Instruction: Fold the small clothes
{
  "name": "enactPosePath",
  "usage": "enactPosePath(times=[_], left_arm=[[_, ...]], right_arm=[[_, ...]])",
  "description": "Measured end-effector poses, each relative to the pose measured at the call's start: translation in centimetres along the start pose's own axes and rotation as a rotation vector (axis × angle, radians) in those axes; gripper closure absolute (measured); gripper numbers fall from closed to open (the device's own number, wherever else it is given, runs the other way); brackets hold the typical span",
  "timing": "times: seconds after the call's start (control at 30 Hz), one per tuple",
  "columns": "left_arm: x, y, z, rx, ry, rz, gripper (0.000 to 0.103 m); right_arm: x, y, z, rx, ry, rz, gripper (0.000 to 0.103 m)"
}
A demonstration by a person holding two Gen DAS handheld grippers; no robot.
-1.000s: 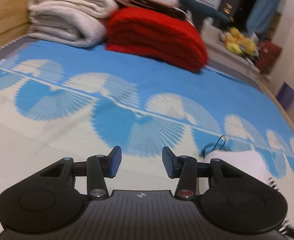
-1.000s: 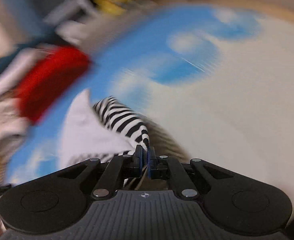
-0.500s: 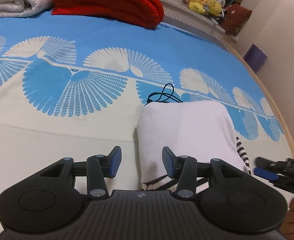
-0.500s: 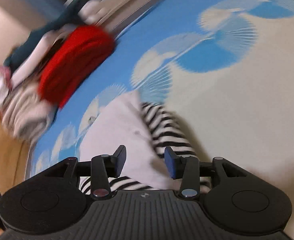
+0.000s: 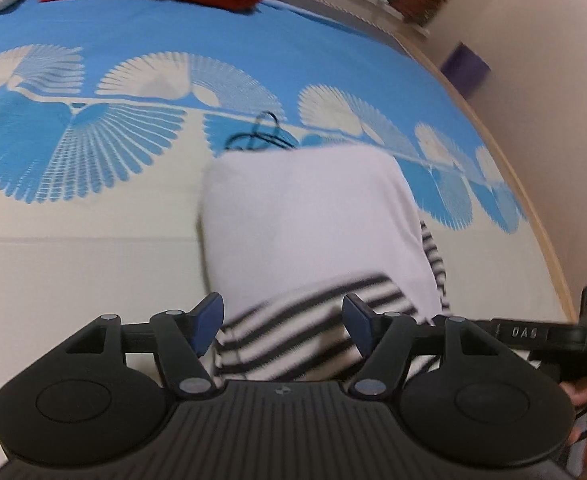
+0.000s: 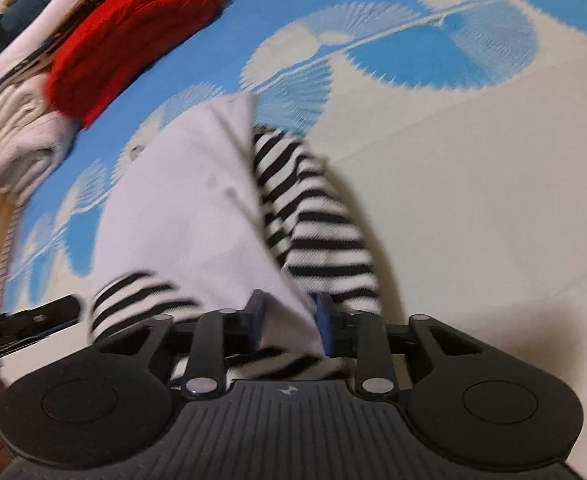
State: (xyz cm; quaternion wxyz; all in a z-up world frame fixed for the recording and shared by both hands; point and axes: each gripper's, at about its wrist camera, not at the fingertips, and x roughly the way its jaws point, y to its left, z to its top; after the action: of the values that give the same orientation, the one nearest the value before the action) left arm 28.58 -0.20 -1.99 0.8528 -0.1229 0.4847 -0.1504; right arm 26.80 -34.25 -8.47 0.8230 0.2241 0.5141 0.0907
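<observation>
left gripper (image 5: 283,326) opening, jaws wide over the striped hem, pads clear of it. right gripper (image 6: 289,318) clamped on the soft white knit top (image 6: 197,208), which lies flat on the fan-print bedspread (image 6: 473,160); red fleece (image 6: 133,28) at 11 o'clock.

Soft indoor light; mild motion blur; fisheye-bent edges

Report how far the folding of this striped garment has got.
Done: garment lies folded into a white panel, striped parts showing at its edges. In hand: right tongs pinch its near edge; left tongs are opening over the striped hem. Left: likely a final fold.
</observation>
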Motion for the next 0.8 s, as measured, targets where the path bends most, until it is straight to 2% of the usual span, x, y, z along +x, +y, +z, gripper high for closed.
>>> enactPosePath(times=[0.1,0.23,0.3,0.43,0.53,0.67,0.73,0.8], left_arm=[[0.3,-0.6,-0.6,0.02,0.008,0.017,0.032],[0.1,-0.5,-0.7,-0.003,0.009,0.001,0.032],[-0.1,-0.5,-0.7,-0.01,0.014,-0.014,0.031],[-0.1,-0.9,-0.9,-0.001,0.036,-0.047,0.031],[0.4,-1.5,-1.4,0.025,0.06,-0.061,0.022],[3.3,-1.7,-2.9,0.095,0.164,0.026,0.017],[4.0,-1.5,-3.2,0.086,0.189,0.037,0.017],[3.3,-1.6,-2.7,0.081,0.176,0.027,0.02]], right_arm=[[-2.1,-0.4,0.0,0.023,-0.037,0.066,0.101],[-8.4,-1.2,0.4,0.098,-0.164,0.265,0.102],[-10.7,-1.9,0.0,0.113,-0.18,0.315,0.102],[-11.3,-4.0,-1.7,0.199,-0.103,0.244,0.102],[-10.2,-4.4,-2.3,0.185,-0.049,0.144,0.102],[-4.9,-5.4,-2.9,0.139,0.054,-0.031,0.102],[-3.1,-5.5,-3.0,0.121,0.074,-0.066,0.102],[-2.6,-4.8,-2.9,0.083,0.06,-0.088,0.102]])
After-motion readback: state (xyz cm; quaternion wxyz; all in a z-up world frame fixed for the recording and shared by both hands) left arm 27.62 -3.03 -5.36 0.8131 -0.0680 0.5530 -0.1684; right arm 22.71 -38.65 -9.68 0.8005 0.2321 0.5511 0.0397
